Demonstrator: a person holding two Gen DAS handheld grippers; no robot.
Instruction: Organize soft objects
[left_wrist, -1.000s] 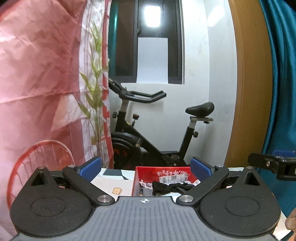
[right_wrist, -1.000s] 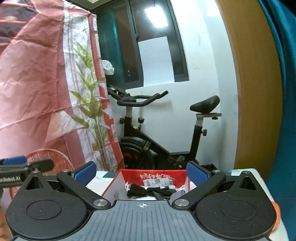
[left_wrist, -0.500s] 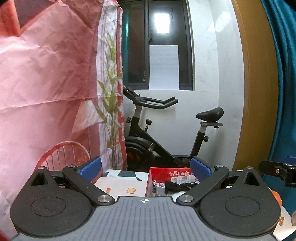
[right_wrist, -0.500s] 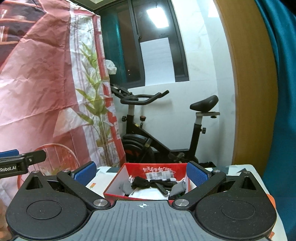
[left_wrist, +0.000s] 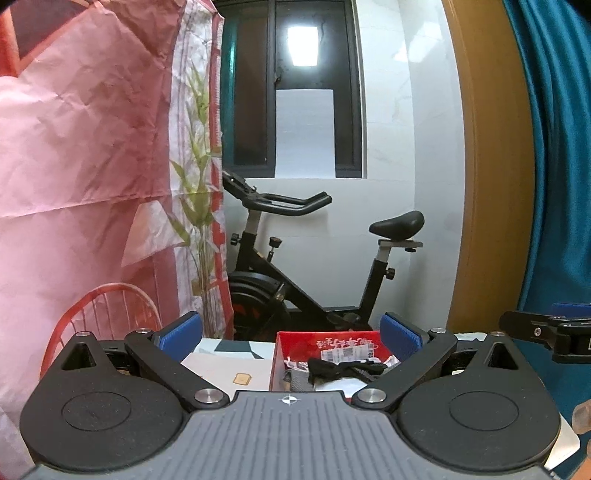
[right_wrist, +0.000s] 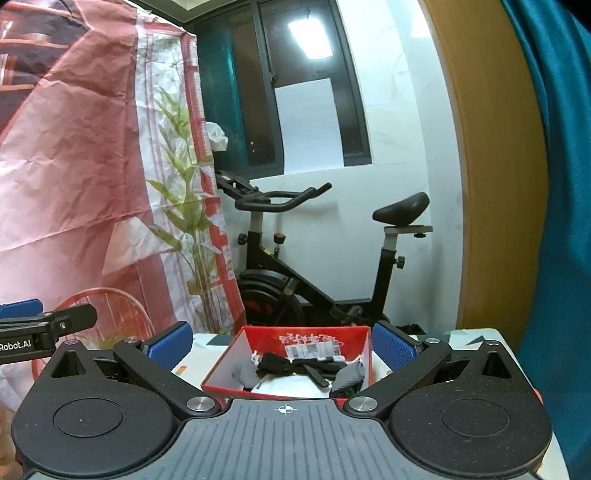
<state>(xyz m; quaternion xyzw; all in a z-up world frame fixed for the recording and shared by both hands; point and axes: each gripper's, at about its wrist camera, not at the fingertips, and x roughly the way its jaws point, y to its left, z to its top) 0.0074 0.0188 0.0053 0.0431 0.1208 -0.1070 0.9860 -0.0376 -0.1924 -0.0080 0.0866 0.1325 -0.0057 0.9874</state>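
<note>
A red box (right_wrist: 354, 334) stands on the white table (right_wrist: 199, 363) ahead of both grippers. In it lie black, grey and white soft items (right_wrist: 295, 367), tangled together. The box also shows in the left wrist view (left_wrist: 332, 341), right of centre, with the dark soft items (left_wrist: 340, 367) inside. My left gripper (left_wrist: 290, 332) is open and empty, held above the table short of the box. My right gripper (right_wrist: 280, 343) is open and empty, its blue pads either side of the box. Each gripper shows at the other view's edge.
A black exercise bike (right_wrist: 314, 258) stands behind the table against a white wall. A pink printed sheet (left_wrist: 85, 166) hangs at the left, with a red wire chair (left_wrist: 103, 314) below it. A teal curtain (right_wrist: 554, 184) and wooden post (left_wrist: 491, 166) are at the right.
Both views have shifted: the left gripper swung left then settled, and the right gripper tilted down, so more of the box's inside shows. Both jaws stayed open.
</note>
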